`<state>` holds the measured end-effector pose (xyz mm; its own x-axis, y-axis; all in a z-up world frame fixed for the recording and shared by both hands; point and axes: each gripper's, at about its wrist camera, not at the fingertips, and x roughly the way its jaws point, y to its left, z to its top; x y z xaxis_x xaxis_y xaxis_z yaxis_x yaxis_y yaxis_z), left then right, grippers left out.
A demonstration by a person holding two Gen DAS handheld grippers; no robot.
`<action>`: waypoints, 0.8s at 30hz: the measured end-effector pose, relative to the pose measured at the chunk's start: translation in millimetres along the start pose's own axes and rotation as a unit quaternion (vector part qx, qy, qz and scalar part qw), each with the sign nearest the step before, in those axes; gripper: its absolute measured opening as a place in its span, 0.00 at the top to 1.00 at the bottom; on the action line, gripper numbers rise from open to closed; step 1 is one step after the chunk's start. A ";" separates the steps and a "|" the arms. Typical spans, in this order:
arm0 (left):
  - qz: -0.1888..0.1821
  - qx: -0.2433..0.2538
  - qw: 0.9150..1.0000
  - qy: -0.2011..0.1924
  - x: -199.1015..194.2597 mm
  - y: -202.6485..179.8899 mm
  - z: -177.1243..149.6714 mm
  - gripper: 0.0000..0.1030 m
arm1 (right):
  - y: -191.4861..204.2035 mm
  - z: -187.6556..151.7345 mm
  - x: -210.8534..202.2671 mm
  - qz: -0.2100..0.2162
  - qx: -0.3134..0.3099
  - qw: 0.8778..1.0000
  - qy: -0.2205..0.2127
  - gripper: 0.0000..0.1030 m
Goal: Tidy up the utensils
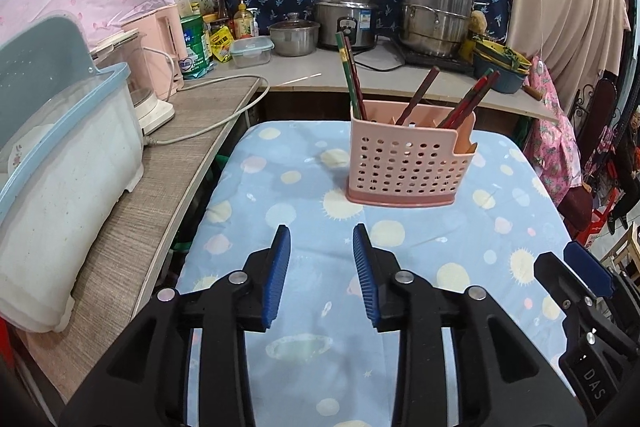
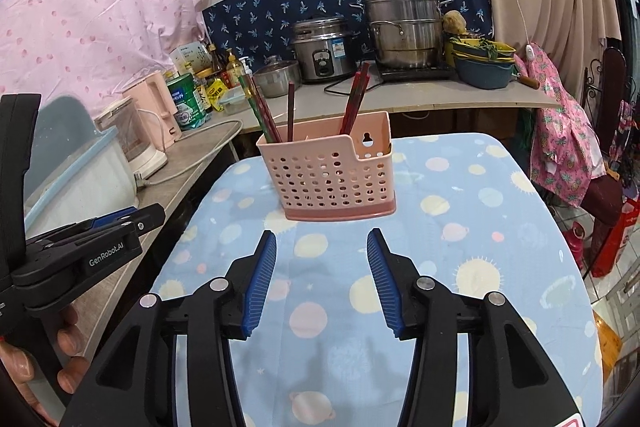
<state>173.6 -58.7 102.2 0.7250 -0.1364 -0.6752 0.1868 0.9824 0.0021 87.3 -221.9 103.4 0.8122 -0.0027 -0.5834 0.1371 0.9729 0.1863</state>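
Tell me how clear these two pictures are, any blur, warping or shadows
Left wrist view: sharp, but fisheye bends the counter edge and darkens the corners; the pink utensil holder casts a soft shadow on the tablecloth. Right wrist view: equally sharp, same bowing, faint shadows under the right gripper.

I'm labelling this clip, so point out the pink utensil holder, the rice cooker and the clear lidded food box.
pink utensil holder (image 1: 402, 163), left wrist view, on its perforated front wall.
rice cooker (image 2: 324, 53), right wrist view, on its steel body.
clear lidded food box (image 1: 252, 51), left wrist view, on its front side.
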 end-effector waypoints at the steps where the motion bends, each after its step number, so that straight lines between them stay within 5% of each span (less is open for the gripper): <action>1: 0.002 0.001 1.000 0.000 -0.3 0.0 -2.4 0.67 | 1.4 -1.8 -1.1 -0.001 -0.002 1.000 0.000 0.53; 12: 0.019 0.010 1.000 0.009 0.5 0.9 -19.3 0.62 | 5.2 -17.8 -5.1 -0.010 -0.013 1.000 0.009 0.43; 24: 0.034 0.018 0.999 0.010 3.1 -2.7 -29.3 0.44 | 5.1 -25.8 -2.1 -0.028 -0.018 0.999 0.015 0.32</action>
<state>155.9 -58.0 78.6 0.7232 -0.0672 -0.6873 0.1618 0.9840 0.0741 71.6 -211.1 85.2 0.7870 -0.0505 -0.6149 0.1606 0.9791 0.1251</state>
